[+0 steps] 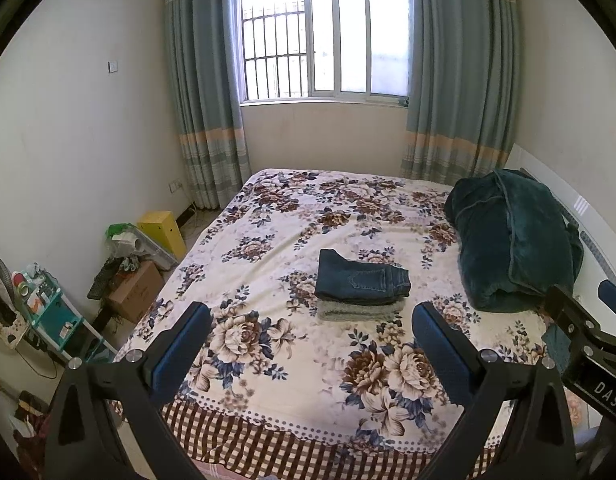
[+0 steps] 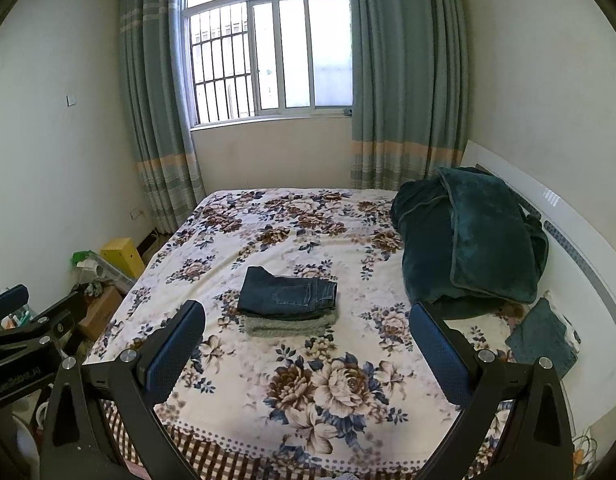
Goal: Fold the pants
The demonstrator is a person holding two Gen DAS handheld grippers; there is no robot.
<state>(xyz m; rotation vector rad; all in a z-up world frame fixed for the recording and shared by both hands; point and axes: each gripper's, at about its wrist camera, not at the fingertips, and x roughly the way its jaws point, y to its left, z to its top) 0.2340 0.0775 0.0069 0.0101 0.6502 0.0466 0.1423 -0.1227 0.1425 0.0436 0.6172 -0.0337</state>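
Left gripper point(image 1: 308, 332): spread wide, empty.
Right gripper point(image 2: 308, 332): same.
Jeans point(image 1: 362, 282): folded ahead of me on a grey towel point(image 1: 358, 310), on the bed point(image 1: 268, 220).
Risk: nudging them could undo the fold.

Open floral bedspread point(image 1: 268, 272) around folded jeans point(image 1: 362, 282), bulky green blanket point(image 1: 512, 240) crowding right side
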